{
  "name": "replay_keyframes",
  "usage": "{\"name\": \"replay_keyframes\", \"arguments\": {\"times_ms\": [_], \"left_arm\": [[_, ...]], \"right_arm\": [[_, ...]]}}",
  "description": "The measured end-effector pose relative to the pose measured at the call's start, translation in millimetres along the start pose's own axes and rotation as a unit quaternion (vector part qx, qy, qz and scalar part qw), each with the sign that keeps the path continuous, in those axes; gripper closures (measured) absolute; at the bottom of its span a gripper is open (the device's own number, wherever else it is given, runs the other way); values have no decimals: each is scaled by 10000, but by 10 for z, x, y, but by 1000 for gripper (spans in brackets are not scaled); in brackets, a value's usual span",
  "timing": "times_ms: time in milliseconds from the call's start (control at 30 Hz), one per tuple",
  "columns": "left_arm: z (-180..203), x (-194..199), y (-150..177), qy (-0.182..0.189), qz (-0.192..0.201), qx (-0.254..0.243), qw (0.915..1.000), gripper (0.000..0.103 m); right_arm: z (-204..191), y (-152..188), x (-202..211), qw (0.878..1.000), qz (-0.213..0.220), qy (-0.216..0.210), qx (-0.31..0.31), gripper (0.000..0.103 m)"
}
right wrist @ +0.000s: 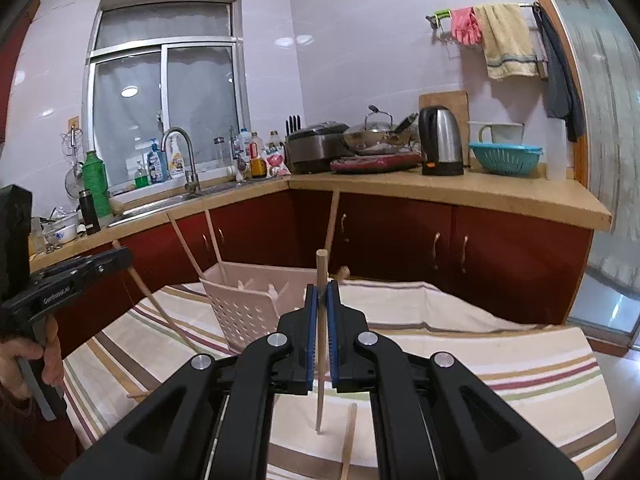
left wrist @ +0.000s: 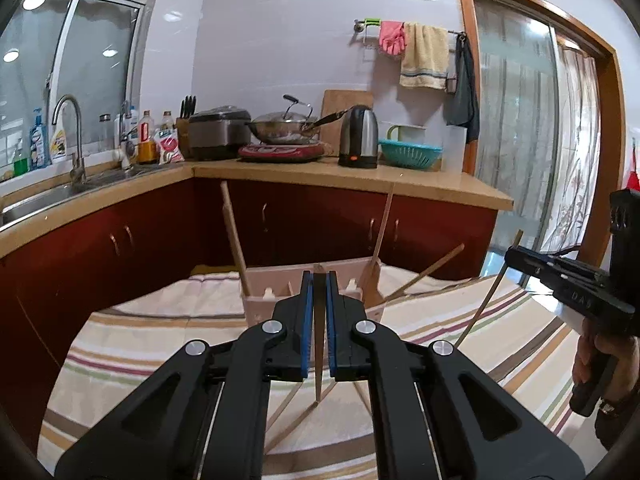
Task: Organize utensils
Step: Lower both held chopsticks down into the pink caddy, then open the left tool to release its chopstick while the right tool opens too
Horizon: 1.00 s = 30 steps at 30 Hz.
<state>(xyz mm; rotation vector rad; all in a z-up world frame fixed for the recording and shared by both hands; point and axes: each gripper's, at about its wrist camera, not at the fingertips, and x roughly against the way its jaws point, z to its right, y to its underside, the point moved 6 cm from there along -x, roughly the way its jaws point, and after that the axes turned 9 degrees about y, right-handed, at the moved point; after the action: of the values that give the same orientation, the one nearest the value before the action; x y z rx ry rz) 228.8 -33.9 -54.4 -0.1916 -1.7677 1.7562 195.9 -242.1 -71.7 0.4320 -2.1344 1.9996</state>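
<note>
Each claw is clamped on one wooden chopstick, held upright so its thin end points down, which looks like the pose for dropping it into the pink utensil holder (right wrist: 244, 304) on the striped cloth (right wrist: 480, 364). The left claw (left wrist: 319, 280) pinches its chopstick (left wrist: 319, 344) between blue pads, directly in front of the holder, with the stick's lower tip hanging above the cloth. The right claw (right wrist: 321, 292) grips the other chopstick (right wrist: 321, 320) the same way, just to the right of the holder, the blunt top standing above the pads.

The holder already carries several sticks (left wrist: 234, 240) leaning outward at different angles, left and right of its compartments. I judge these are the main obstacle: a new chopstick coming down must thread between them, and a knock could tip the light holder.

More loose chopsticks (right wrist: 348, 440) lie on the cloth on the near side of the holder, still to be gathered. Beyond the holder runs the kitchen desk (left wrist: 360, 180) with a kettle (left wrist: 359, 136), a wok (left wrist: 284, 126) and a teal colander (left wrist: 410, 154), all well apart from the work.
</note>
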Motion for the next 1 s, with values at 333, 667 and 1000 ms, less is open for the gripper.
{"name": "replay_keyframes", "arguments": {"times_ms": [333,667,1000], "left_arm": [[83,126,-559,203,131,-321,9992,97],[43,309,-1105,-10,569,-780,9953,97],[-249,-88,-1243,-400,730,-643,9945,97]], "right_arm": [[-186,-511,96,9994,261,-206,46,97],[-326,-1004,110,9967,744,-259,190,97],[-406,-1112,-371,9971,743,-129,134,97]]}}
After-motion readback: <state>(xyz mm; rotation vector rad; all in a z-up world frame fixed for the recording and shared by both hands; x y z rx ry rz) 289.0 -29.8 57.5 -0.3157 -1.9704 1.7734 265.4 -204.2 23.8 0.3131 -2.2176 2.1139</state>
